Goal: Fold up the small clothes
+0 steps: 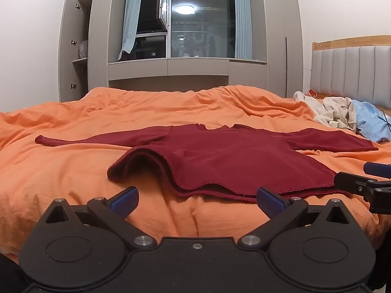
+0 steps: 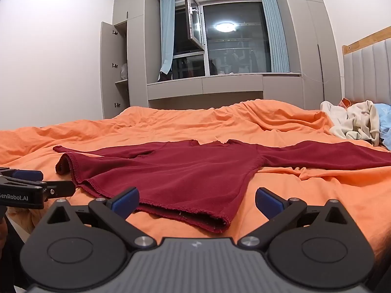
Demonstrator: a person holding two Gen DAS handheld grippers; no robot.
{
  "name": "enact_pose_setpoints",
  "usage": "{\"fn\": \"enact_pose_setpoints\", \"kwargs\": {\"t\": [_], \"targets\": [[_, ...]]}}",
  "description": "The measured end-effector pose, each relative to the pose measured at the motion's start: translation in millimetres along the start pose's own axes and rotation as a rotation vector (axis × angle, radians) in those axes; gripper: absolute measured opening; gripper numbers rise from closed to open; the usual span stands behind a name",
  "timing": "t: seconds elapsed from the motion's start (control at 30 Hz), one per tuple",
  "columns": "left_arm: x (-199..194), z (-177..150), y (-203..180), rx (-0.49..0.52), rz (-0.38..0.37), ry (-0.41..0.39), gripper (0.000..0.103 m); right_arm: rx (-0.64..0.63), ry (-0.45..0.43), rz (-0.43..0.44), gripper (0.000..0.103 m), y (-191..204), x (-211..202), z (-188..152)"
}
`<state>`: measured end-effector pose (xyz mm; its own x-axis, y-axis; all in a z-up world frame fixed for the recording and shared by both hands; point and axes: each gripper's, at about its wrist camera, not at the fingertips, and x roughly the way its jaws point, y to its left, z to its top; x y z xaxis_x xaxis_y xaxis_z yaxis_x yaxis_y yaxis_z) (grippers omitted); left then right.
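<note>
While spread on the bed (image 1: 73,171), red shirt (image 1: 232,161), both tongs (image 1: 196,202) (image 2: 196,202) agape.

A dark red shirt (image 2: 180,171) lies spread on an orange bedsheet (image 2: 305,195), both long sleeves stretched outward and its near hem rumpled. The right gripper (image 2: 196,201) hovers just short of that hem, jaws wide apart and holding nothing, while the left gripper (image 2: 52,182) pokes in from the left edge near the shirt's lifted corner. Pale clothes (image 2: 354,119) are heaped at the far right beside a padded headboard (image 2: 366,73).
</note>
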<state>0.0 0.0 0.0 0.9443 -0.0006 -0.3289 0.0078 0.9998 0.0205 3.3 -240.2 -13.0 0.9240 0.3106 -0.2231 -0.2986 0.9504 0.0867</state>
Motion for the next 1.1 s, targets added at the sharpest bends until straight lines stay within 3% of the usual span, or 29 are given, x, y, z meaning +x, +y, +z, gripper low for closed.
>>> {"fn": "enact_pose_setpoints", "kwargs": {"t": [1.1], "targets": [[1.1,-4.8,-0.5,0.010,0.002,0.005,0.102,0.001,0.012,0.003,0.103,0.7,1.0,-1.9]]}}
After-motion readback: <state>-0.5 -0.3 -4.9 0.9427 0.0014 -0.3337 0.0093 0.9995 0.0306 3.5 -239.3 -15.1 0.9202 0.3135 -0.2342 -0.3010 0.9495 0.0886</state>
